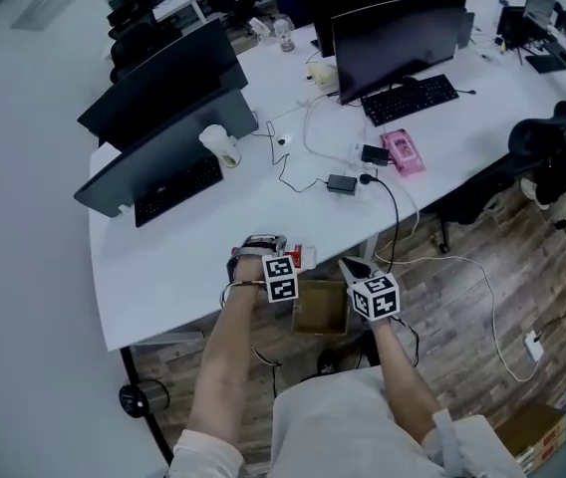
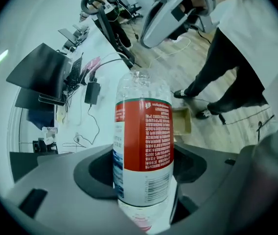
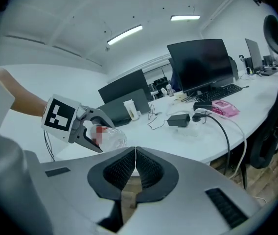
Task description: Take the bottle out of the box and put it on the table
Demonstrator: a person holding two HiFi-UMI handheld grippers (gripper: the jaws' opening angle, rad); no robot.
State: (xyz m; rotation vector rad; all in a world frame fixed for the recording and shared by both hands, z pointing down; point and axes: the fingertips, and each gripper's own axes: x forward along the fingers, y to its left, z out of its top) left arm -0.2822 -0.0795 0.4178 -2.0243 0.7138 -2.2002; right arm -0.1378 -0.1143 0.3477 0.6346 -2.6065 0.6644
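1. The left gripper has its jaws wide apart, yet they press on both sides of the bottle. They hold it low on the body, below the red label, with the neck pointing away from the gripper. I think this low hold leaves the rest of the bottle free for setting it down.
2. The bottle is in the air near the edge of the table, clear of the box, which stands on the floor beside the table. So I judge that only the putting down remains.
3. The right gripper has its jaws closed together with nothing between them. It hangs just beside the box, probably only to stay out of the way.
4. The bottom of the bottle is covered by the jaws, and I cannot make out the cap. The marker cubes partly hide the box, so I cannot see what is inside it.
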